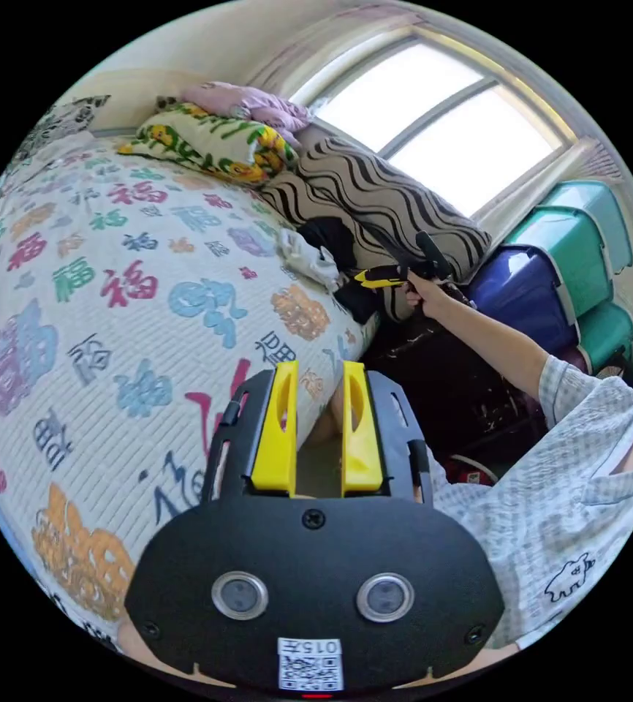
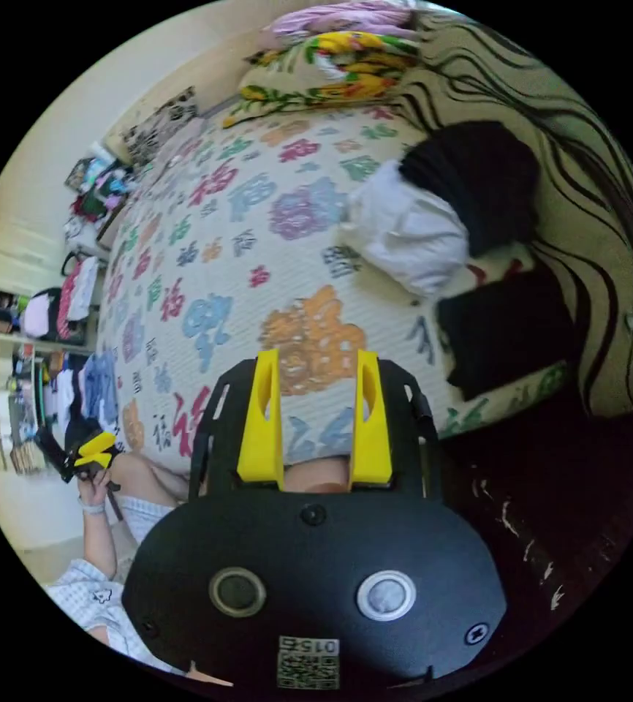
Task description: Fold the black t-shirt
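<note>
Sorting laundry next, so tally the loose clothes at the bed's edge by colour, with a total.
Black garments: 2, a crumpled black cloth heap and a flat folded black cloth
White garments: 1, a crumpled white cloth
Total: 3

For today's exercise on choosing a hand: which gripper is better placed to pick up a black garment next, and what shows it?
Right, probably. The right gripper is held out close to the clothes pile, with the folded black garment just past its open jaws. The left gripper hangs back near the person, over bare bedspread.
</note>
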### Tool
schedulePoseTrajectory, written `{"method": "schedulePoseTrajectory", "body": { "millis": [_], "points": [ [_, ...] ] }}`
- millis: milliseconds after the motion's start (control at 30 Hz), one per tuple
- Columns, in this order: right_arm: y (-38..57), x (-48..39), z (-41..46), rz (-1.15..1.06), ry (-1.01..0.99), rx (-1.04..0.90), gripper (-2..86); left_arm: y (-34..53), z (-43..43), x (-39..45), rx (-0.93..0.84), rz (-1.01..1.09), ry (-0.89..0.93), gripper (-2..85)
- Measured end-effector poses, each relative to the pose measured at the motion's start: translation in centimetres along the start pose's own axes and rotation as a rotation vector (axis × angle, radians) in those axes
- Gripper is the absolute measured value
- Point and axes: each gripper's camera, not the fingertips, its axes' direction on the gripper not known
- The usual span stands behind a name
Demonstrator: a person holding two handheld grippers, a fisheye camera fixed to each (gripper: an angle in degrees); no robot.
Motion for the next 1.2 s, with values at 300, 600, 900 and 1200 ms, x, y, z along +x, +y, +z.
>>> {"method": "schedulePoseTrajectory", "body": {
  "millis": [300, 600, 900, 1200],
  "points": [
    [-0.5, 14.8, 4.0, 0.233, 0.081, -0.197, 14.1, -13.6, 25.4, 8.7, -0.239, 0.129, 0.275, 8.4],
    [1.1, 9.9, 1.4, -0.204, 0.463, -0.283, 5.1, -14.3, 31.4, 10.6, -0.223, 0.043, 0.223, 8.8],
    [8.9, 0.5, -14.0, -0.548, -0.576, 0.005, 5.1, -13.5, 23.2, 15.1, 0.033, 0.065, 0.036, 17.5],
    [16.9, -5.9, -17.3, -0.656, -0.964, 0.078, 5.5, -7.8, 6.8, 18.9, 0.326, 0.180, -0.207, -0.5]
  ]
}}
